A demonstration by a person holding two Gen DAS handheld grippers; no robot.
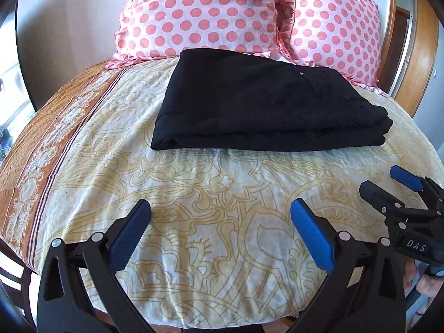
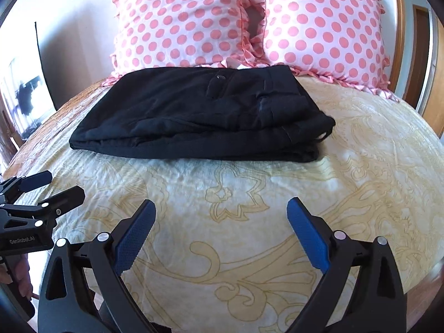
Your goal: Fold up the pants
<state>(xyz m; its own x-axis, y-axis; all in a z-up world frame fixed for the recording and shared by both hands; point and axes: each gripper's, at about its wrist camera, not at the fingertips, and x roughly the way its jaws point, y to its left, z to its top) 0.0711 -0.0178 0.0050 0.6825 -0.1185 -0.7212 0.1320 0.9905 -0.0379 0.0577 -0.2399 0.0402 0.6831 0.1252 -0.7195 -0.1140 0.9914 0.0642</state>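
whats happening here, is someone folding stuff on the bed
A person holds a two-finger gripper in each hand over a bed. The black pants already lie folded into a compact stack on the patterned bedsheet, just in front of two polka-dot pillows. Neither gripper touches them: the left gripper and right gripper both hover open, short of the pants.

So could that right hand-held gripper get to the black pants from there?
Probably yes. The right hand-held gripper is open, and only bare bedspread lies between it and the folded pants; nothing blocks the way.
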